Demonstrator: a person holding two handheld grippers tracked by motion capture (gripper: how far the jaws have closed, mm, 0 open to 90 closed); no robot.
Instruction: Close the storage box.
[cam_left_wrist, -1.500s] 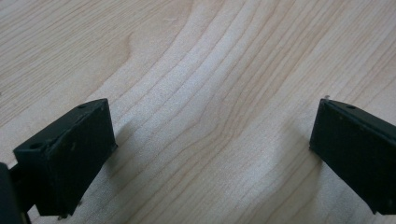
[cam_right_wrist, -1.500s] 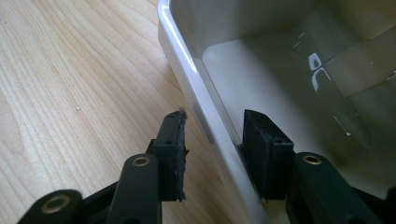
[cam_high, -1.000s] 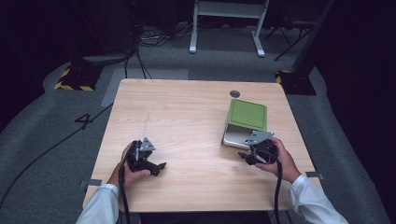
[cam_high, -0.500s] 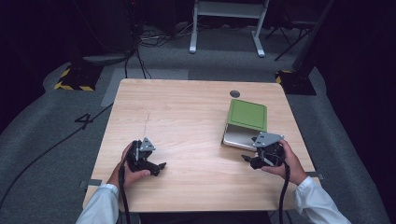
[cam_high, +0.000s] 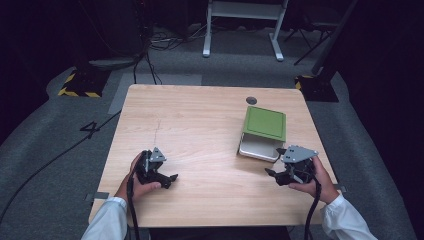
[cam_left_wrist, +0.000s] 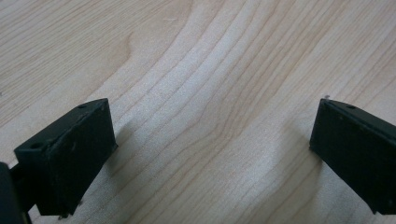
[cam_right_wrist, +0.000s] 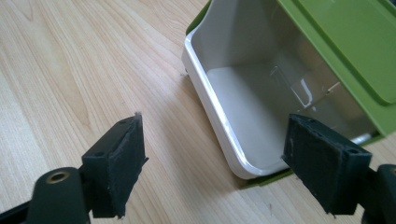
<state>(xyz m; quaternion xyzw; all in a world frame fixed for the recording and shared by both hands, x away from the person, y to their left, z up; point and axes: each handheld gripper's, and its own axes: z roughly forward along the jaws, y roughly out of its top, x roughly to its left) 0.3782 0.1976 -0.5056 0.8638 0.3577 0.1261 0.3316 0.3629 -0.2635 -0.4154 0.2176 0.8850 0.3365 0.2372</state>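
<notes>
Lower right, right hand-held gripper (cam_high: 270, 174): jaws just opened wide, empty, beside white box (cam_right_wrist: 243, 93)
Left hand-held gripper (cam_high: 172, 178): open, empty
Risk: green lid (cam_high: 265, 123), lying askew, may slide off if nudged

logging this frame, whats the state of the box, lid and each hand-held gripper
box: empty, partly uncovered
lid: green, lying askew on the box, slid toward the far side
left hand-held gripper: open, nothing between its jaws
right hand-held gripper: has just been opening, open, holding nothing, near the box's rim
</notes>
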